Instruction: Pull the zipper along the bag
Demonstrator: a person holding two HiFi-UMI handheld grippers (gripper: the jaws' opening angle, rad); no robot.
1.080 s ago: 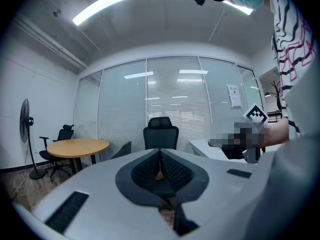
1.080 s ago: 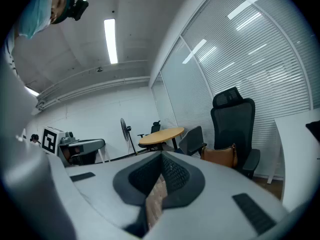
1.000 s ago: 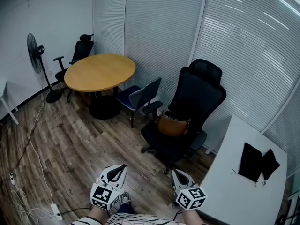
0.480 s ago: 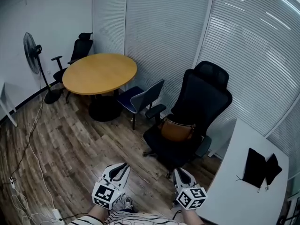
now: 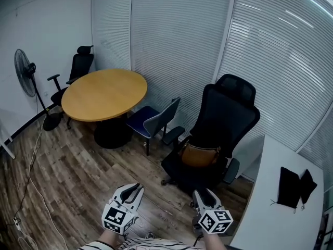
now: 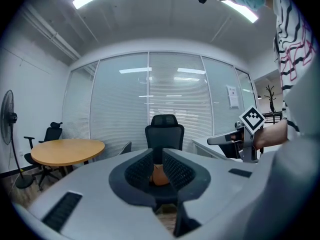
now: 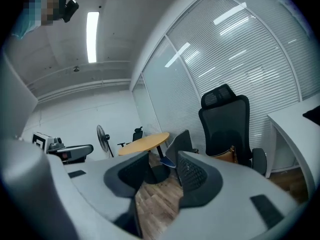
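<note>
A brown bag [image 5: 199, 154] rests on the seat of a black high-backed office chair [image 5: 218, 129], a step or two ahead of me. Both grippers hover low over the wooden floor, well short of it. My left gripper [image 5: 135, 187] points at the chair with its jaws shut and empty. In the left gripper view the bag [image 6: 159, 174] shows far off, past the left gripper [image 6: 158, 156]. My right gripper [image 5: 200, 194] is opening. In the right gripper view the right gripper [image 7: 164, 159] has its jaws apart with only floor between them, and the bag [image 7: 226, 155] lies off to the right.
A round wooden table [image 5: 104, 94] stands at the left with a blue-grey chair [image 5: 153, 120] beside it. A second black chair [image 5: 78, 69] and a standing fan [image 5: 23, 72] are at the far left. A white desk [image 5: 283, 212] with black pouches [image 5: 294, 186] runs along the right. Blinds line the back wall.
The view has shifted: the chair and bag sit lower and slightly further right in the frame, and the table lower and further left. Both grippers stay low at the frame's bottom edge.
</note>
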